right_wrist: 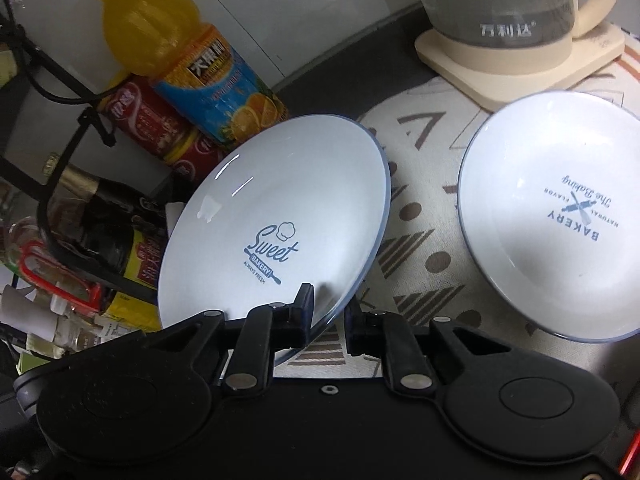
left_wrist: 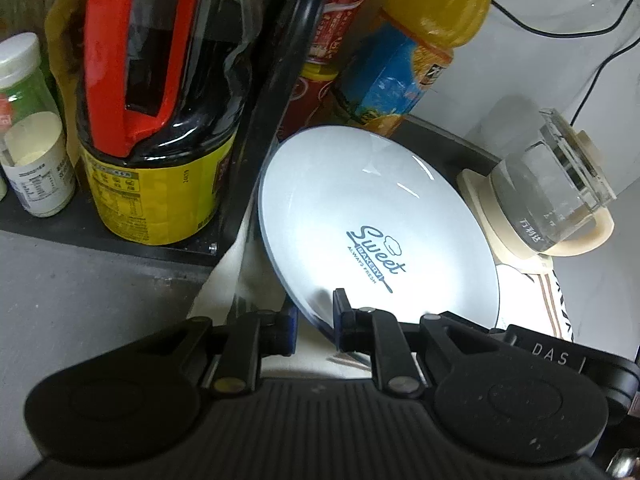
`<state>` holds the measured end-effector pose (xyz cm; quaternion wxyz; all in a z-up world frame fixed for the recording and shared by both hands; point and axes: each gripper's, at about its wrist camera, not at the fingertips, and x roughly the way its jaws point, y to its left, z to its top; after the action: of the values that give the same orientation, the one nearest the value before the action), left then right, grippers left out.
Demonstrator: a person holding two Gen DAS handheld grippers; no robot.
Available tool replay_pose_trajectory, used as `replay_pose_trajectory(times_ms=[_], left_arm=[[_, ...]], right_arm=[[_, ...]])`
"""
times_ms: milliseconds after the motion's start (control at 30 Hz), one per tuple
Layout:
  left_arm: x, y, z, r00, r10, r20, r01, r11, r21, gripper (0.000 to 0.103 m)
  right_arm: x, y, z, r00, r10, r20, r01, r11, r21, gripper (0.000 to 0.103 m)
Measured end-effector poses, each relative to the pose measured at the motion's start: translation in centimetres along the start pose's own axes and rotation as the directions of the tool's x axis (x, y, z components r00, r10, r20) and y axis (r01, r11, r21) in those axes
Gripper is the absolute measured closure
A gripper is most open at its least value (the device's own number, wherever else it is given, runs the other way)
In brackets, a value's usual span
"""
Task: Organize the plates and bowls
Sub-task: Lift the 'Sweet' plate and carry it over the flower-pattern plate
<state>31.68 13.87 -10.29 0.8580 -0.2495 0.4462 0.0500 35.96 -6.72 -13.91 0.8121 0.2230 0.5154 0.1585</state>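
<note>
Above the patterned tabletop [right_wrist: 420, 216], left claw [left_wrist: 316, 320] and right claw [right_wrist: 330, 312] each pinch the near rim of a tilted "Sweet Bakery" plate [right_wrist: 280, 208]; a second plate [right_wrist: 560, 220] lies unsorted nearby, so stacking has barely begun.

The tilted white plate [right_wrist: 276, 216] reads "Sweet BAKERY ALWAYS FRESH" in blue. The second plate [right_wrist: 560, 216], lying flat, reads "The Baking", "NATURAL FLAVOR" and "BAKERY", upside down to the camera. The glass kettle [right_wrist: 504, 12] carries "万利达". A black block [left_wrist: 552, 347] beside the left claw reads "DAS".
</note>
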Motion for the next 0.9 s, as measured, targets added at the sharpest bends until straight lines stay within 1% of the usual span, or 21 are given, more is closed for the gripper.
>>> replay_pose_trajectory(times_ms=[333,567,733,900], left_arm=[[-2.6,-1.0,-2.3,0.999,0.003,0.039,-0.003,1.0,0.007,0.088],[-4.8,-1.5,-5.0,0.997,0.033,0.072,-0.031,0.999,-0.026,0.088],[-6.8,-1.8,-6.8,0.995,0.058,0.082,-0.053,0.997,-0.055,0.088],[-8.4,-2.2,-8.6,0.993,0.077,0.091,-0.071,0.995,-0.065,0.087]], right_arm=[[-2.9,-0.2,-1.1,1.0,0.009,0.021,-0.008,1.0,-0.028,0.088],[-4.7,-0.1,-2.2,0.999,0.026,0.033,-0.022,0.993,-0.112,0.088],[-6.2,-0.2,-3.3,0.999,0.046,0.021,-0.043,0.989,-0.139,0.088],[-7.6,0.0,-4.8,0.998,0.059,0.015,-0.056,0.984,-0.17,0.088]])
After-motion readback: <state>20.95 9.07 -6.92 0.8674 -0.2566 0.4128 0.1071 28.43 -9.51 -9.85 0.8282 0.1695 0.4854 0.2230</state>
